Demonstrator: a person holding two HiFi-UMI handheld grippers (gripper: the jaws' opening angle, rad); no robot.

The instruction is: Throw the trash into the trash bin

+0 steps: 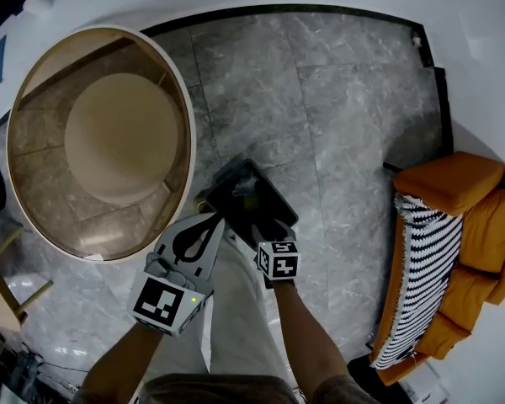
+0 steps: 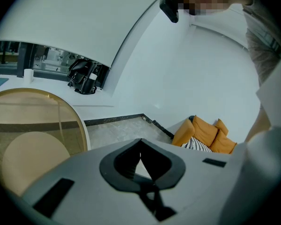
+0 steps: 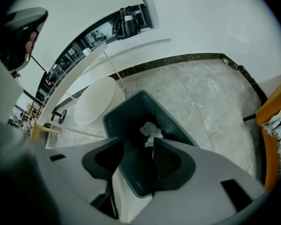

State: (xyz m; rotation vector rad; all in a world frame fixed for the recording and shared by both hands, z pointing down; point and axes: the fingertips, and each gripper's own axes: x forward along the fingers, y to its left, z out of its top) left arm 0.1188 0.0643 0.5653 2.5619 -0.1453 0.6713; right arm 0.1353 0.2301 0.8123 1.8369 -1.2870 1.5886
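**Trash over the bin, jaws apart**

The right hand-held gripper point(image 3: 138, 145) points steeply down over the open mouth of the dark grey rectangular plastic trash bin point(image 3: 113, 121), and this looks like the release step. To do it well, the jaws should hold wide and centred over the opening until the trash is clear of both pads. Then the gripper should lift straight up, so it doesn't clip the rim.

The jaws stand well apart, with nothing pressed between the pads. The white crumpled paper scrap point(image 3: 150, 130) sits just past the tip of the right-hand jaw, inside the bin walls. From here I can't tell whether it brushes that jaw tip or has dropped free.

The left hand-held gripper point(image 2: 140, 143) is held out beside it, more level, with its jaw tips together and nothing between them. It holds no trash and touches nothing.

In the head view the bin point(image 1: 278, 200) stands on the grey marble floor point(image 1: 320, 82) right in front of the person's legs. A round glass-topped table point(image 1: 185, 116) is off to the left and an orange sofa point(image 1: 454, 183) is well away to the right.
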